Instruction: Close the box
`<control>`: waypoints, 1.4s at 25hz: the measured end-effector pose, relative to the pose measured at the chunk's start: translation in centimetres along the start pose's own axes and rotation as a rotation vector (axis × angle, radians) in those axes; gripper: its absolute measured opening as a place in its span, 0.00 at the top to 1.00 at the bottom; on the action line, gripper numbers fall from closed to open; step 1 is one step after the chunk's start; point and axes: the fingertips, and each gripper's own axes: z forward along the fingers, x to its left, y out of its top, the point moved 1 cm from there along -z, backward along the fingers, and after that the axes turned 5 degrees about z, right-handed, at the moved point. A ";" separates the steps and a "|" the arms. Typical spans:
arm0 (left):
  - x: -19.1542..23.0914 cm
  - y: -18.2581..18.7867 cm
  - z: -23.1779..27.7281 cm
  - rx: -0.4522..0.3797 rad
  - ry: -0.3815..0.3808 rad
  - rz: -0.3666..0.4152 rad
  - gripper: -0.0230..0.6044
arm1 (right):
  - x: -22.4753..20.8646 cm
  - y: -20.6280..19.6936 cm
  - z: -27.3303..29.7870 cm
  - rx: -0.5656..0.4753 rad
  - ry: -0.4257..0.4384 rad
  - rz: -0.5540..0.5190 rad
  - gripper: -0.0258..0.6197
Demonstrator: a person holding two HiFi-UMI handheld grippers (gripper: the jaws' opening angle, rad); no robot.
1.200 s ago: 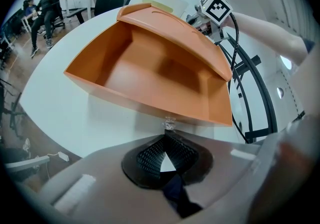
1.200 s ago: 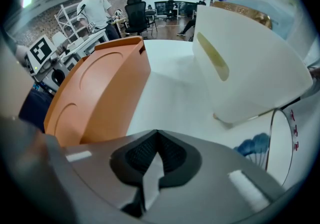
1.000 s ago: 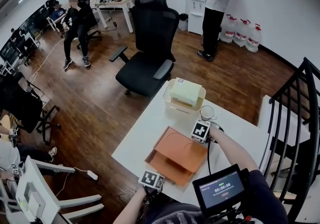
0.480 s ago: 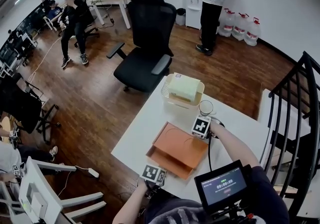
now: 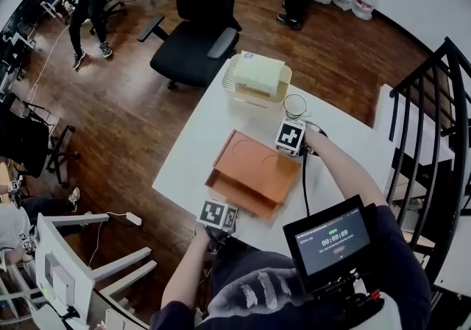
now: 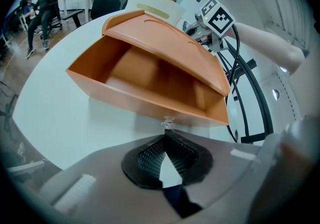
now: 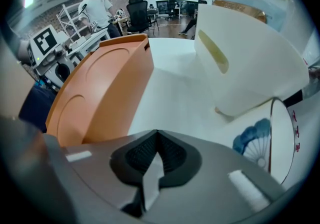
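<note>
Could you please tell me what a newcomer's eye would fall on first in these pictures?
The orange box in the middle of the white table stands out first, its lid half lowered over the empty inside. Next come the two grippers with shut jaws: the left gripper at the table's near edge facing the box's opening, the right gripper beside the lid. Beyond the box stands a cream basket.

The lid (image 6: 165, 33) of the orange box (image 6: 145, 85) now hangs lower than a second ago, so the opening I see past my left gripper (image 6: 166, 137) is narrower. From my right gripper (image 7: 156, 138), more of the patterned cup (image 7: 280, 140) now shows.
</note>
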 end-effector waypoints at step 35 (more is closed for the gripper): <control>-0.7 1.9 0.9 -0.008 -0.037 0.005 0.94 | 1.5 0.0 0.5 0.000 0.073 -0.058 0.96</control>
